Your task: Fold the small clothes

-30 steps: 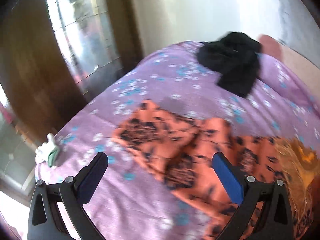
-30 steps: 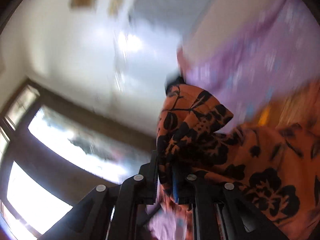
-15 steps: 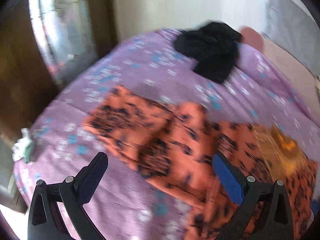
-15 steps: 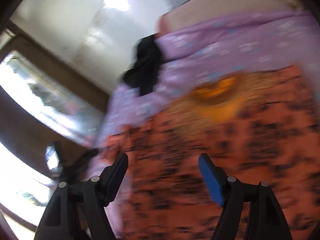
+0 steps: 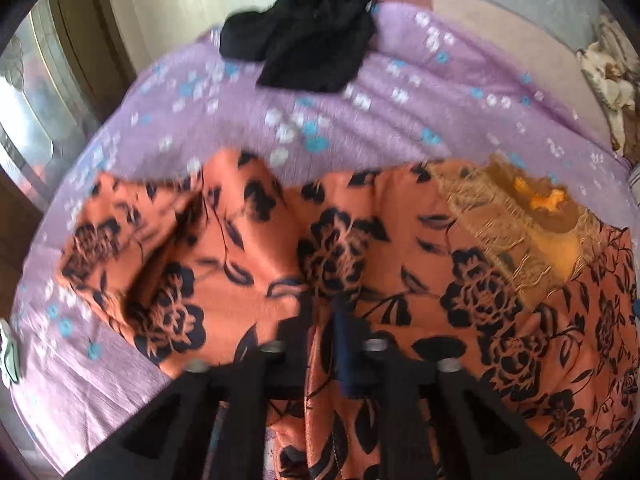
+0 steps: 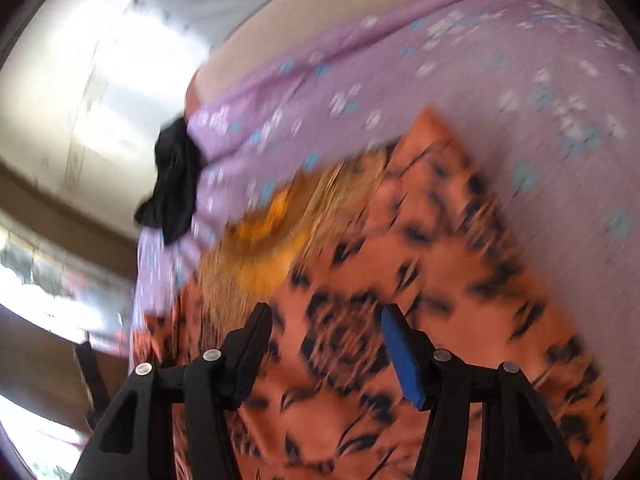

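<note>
L gripper (image 5: 324, 320) pinches a ridge of the orange flowered top (image 5: 224, 248) mid-bed, prob. to lift a fold. R gripper (image 6: 326, 340) closing over the cloth, nothing pinched yet; top sprawls across purple sheet (image 5: 360, 120).

Orange floral garment (image 5: 400, 280): smooth cloth, slight sheen; fringed neckline. Purple bedsheet (image 5: 400, 92): matt cloth.
</note>
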The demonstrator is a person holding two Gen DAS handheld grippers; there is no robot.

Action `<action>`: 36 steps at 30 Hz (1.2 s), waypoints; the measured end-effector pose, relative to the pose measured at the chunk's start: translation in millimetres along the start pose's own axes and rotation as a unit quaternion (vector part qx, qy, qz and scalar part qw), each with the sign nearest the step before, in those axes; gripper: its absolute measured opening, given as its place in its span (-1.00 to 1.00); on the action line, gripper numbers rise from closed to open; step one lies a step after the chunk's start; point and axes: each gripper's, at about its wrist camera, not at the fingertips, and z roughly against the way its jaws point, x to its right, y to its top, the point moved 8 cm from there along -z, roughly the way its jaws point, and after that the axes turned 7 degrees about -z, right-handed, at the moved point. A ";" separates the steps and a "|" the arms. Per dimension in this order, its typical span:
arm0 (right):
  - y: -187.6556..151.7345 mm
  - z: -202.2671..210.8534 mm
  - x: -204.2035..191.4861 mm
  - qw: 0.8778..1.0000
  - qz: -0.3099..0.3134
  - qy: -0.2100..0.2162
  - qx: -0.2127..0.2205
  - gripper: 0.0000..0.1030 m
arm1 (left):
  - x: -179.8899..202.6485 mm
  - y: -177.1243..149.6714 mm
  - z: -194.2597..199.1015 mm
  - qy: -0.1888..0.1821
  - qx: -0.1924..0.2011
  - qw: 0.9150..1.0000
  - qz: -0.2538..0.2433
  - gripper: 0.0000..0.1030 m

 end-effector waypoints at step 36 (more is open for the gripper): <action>-38.9 -56.4 -43.0 0.994 0.072 0.014 -0.086 0.27 | -165.0 -1.1 35.6 0.090 0.045 0.977 0.187 0.73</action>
